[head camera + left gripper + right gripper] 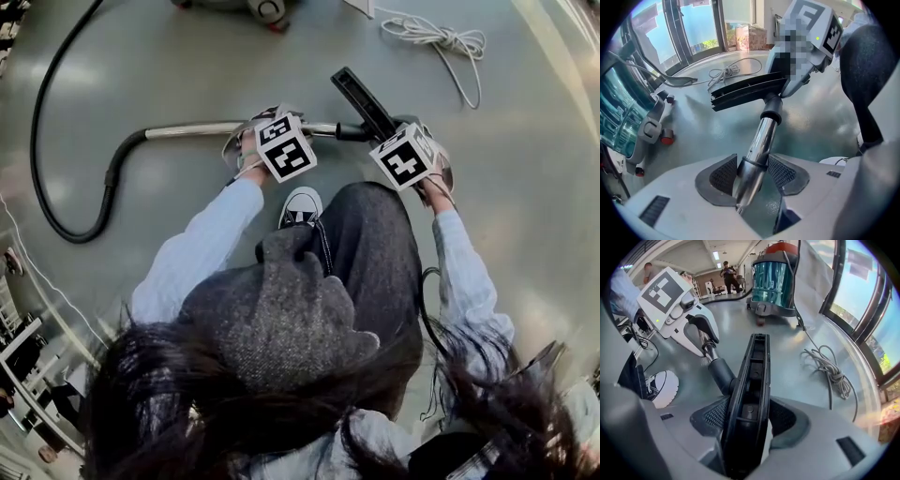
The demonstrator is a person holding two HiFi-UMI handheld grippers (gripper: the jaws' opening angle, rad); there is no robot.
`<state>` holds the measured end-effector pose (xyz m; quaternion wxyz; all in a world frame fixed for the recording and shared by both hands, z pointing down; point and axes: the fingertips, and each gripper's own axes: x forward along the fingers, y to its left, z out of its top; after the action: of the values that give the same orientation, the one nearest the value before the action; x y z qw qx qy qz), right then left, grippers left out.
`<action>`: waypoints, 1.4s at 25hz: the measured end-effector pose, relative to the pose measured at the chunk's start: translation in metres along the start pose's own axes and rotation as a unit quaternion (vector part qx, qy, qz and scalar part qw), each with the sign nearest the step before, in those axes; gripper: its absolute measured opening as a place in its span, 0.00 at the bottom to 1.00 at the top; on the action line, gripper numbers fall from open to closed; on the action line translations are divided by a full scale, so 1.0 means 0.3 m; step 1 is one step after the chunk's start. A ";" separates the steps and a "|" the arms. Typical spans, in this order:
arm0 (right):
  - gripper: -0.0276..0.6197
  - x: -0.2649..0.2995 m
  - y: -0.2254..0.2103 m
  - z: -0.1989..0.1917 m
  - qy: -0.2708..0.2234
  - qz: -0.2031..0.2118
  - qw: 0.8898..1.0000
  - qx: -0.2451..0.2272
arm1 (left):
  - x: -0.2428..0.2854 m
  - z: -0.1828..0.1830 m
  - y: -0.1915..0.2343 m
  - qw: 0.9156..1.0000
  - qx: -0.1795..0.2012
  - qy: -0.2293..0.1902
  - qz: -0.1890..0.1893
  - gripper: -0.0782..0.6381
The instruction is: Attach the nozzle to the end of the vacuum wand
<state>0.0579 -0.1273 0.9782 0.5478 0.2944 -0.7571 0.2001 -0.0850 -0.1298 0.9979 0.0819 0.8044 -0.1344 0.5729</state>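
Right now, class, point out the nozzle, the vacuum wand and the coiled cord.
nozzle (752, 380): right gripper view, open underside.
vacuum wand (761, 138): left gripper view, metal tube.
coiled cord (438, 37): head view, bundled middle.

A smooth grey floor (534, 169) lies glossy, throwing back pale patches of light; tall dark-framed windows (865, 296) line one side, bright with blue daylight and some greenery outside; further in, a pale ceiling (689, 256) carries a strip light (716, 255) over a long open room.
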 end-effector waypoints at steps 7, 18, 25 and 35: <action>0.43 -0.006 -0.020 0.048 -0.013 -0.012 1.000 0.005 | -0.009 0.026 0.019 1.000 -0.008 -0.006 0.008 0.39; 0.42 -0.023 -0.005 0.138 -0.009 0.002 1.000 0.029 | -0.008 0.038 0.037 1.000 -0.021 -0.008 0.020 0.37; 0.42 0.047 0.087 0.185 -0.031 0.065 0.995 0.071 | -0.109 0.370 0.055 0.979 -0.079 -0.189 0.018 0.11; 0.42 0.041 0.096 0.177 -0.020 0.071 0.996 0.058 | -0.119 -0.150 0.118 1.000 0.002 -0.009 0.006 0.38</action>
<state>-0.0019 -0.1418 0.9732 0.4992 0.2752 -0.7739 0.2761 -0.1473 -0.1464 0.9783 0.0759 0.8088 -0.1390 0.5664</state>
